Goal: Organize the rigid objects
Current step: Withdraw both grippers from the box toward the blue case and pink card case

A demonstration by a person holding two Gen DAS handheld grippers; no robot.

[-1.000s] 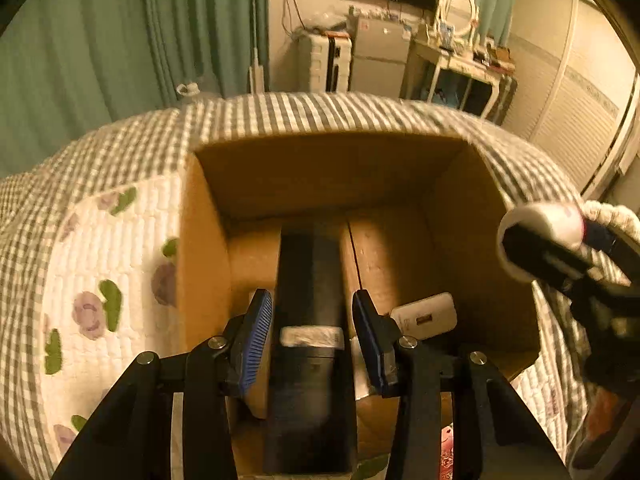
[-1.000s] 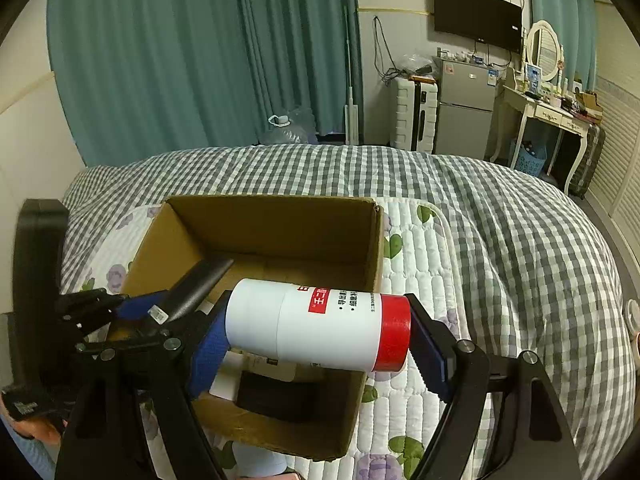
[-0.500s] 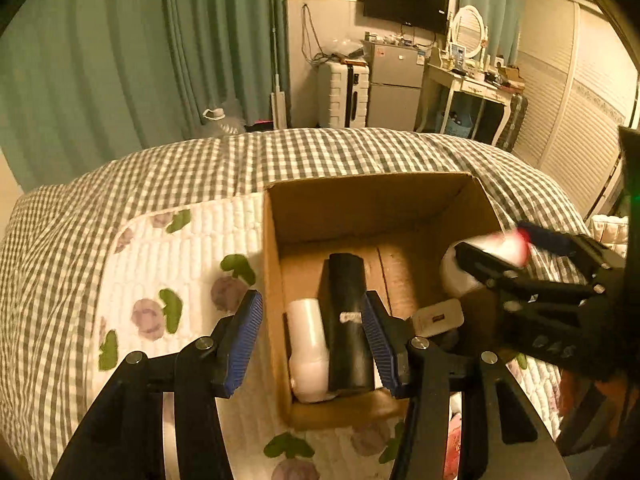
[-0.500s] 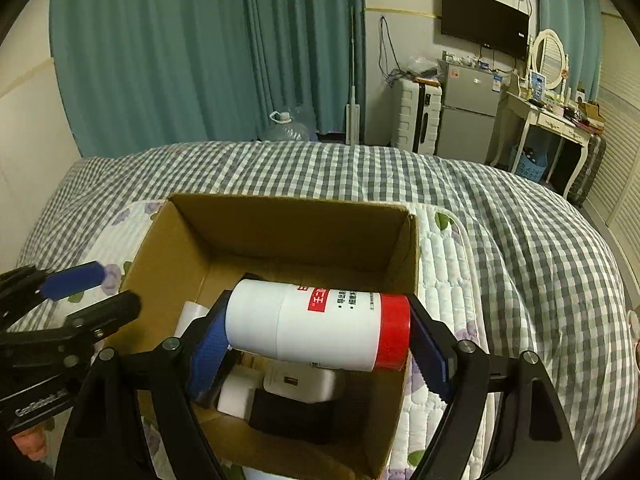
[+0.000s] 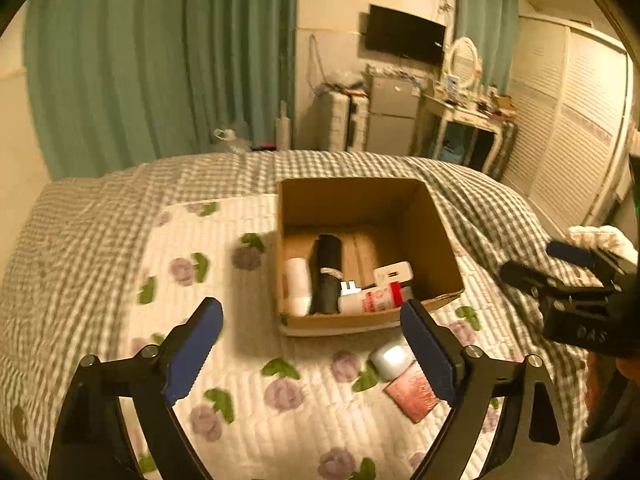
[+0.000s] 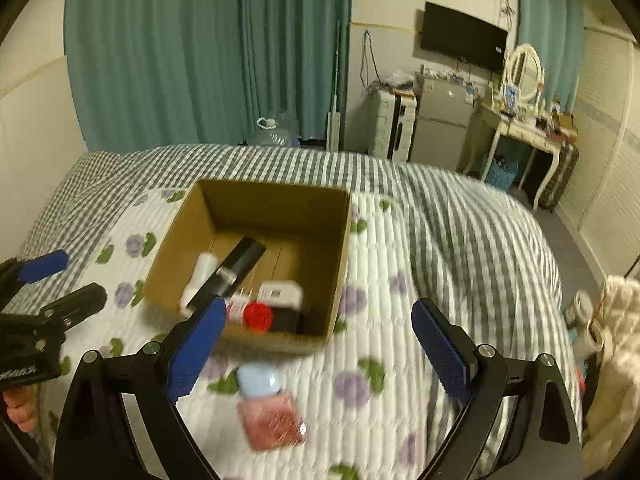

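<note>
Both drops look done. My left gripper (image 5: 312,344) has just been opening, jaws wide apart with nothing between them; my right gripper (image 6: 316,344) likewise, just opened and bare. The cardboard box (image 6: 344,240) sits mid-bed on the floral quilt (image 5: 240,408). Inside it: the black tube (image 5: 328,272) lying lengthwise left of centre, a white bottle (image 5: 298,284) just left of it, the red-capped bottle (image 5: 370,298) across the near end, and a white charger (image 5: 394,272) toward the right. Still out: the pink bottle (image 6: 272,420), near side of the box, on the quilt. I judge that's next: bring one gripper down over it, close across its body, lift it into the box.
</note>
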